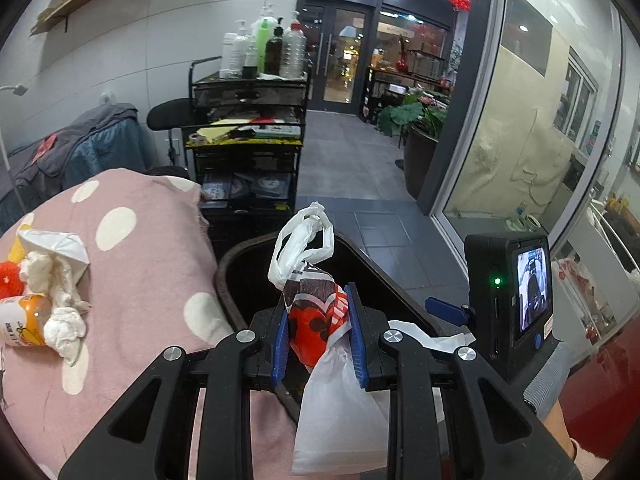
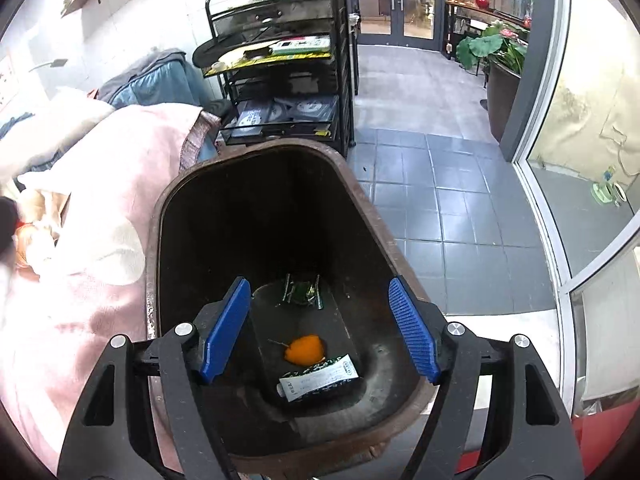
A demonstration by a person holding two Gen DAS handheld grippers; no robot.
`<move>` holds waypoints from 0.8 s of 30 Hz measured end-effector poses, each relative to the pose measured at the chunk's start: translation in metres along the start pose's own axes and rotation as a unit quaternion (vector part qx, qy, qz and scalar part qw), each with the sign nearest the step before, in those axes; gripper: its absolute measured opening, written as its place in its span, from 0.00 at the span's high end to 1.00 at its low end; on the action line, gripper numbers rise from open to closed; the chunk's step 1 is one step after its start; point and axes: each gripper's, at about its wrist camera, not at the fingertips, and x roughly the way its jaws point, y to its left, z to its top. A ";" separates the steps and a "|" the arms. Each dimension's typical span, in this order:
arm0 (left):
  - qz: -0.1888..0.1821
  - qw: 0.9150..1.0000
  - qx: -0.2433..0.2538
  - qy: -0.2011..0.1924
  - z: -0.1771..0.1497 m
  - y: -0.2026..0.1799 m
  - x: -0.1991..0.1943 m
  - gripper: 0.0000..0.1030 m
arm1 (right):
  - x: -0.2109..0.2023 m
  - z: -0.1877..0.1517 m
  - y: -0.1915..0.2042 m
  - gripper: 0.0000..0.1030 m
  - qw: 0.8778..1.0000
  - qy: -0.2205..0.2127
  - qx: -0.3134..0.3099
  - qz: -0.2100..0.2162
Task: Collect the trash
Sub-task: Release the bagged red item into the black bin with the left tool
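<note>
The left gripper clamps a knotted white plastic bag with a red printed wrapper inside, its lower end cut off. The right gripper gapes empty over the dark brown bin, where wrappers lie dim.

Shop corner behind a pink-covered bed

A pink blanket with white dots covers the near left; behind it lies a blue-grey quilt. A black trolley stands in the middle distance, with pump bottles on top and papers on its middle shelf. Grey floor tiles run to far glass doors. A potted plant sits right of them, beside a glass partition.
</note>
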 end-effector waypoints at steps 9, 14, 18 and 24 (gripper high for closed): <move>-0.040 0.995 -0.011 0.095 -0.012 -0.016 0.068 0.76 | -0.004 -0.009 -0.036 0.30 0.999 0.001 0.036 -0.024; -0.034 0.992 0.004 0.123 -0.021 -0.027 0.090 0.76 | -0.002 -0.015 -0.059 0.30 0.998 0.007 0.058 -0.029; -0.026 0.991 0.002 0.135 -0.027 -0.028 0.102 0.72 | -0.001 -0.017 -0.073 0.30 0.997 0.005 0.074 -0.034; -0.008 0.990 0.011 0.141 -0.034 -0.032 0.107 0.39 | -0.002 -0.021 -0.090 0.25 0.995 0.007 0.095 -0.040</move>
